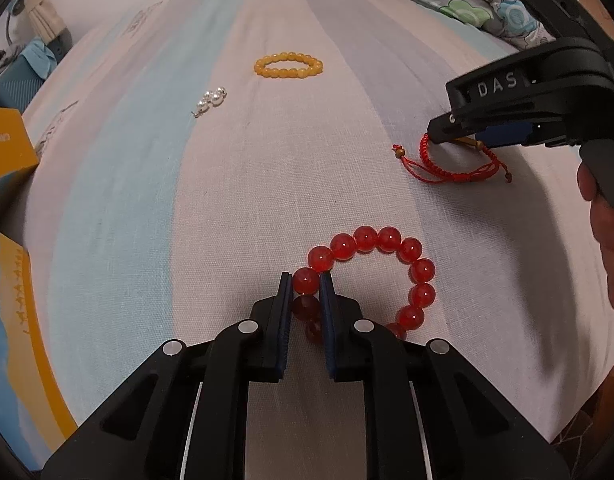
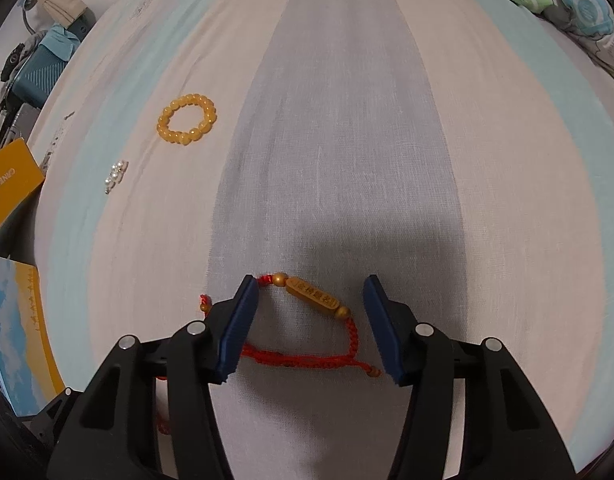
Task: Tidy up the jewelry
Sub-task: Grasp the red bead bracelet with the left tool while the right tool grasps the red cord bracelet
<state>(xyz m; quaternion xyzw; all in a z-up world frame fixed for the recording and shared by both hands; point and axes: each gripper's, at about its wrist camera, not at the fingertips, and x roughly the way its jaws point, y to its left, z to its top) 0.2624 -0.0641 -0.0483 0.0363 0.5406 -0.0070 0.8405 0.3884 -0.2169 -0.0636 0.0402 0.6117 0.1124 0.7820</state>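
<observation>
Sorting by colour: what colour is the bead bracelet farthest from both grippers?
Yellow bead bracelet, clearest in the left wrist view.

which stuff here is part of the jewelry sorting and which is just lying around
Job:
red bead bracelet, clamped in left gripper
red cord bracelet, between open right gripper pads
yellow bead bracelet
pearl piece

Lying about:
yellow box
floral quilt
blue case
</observation>
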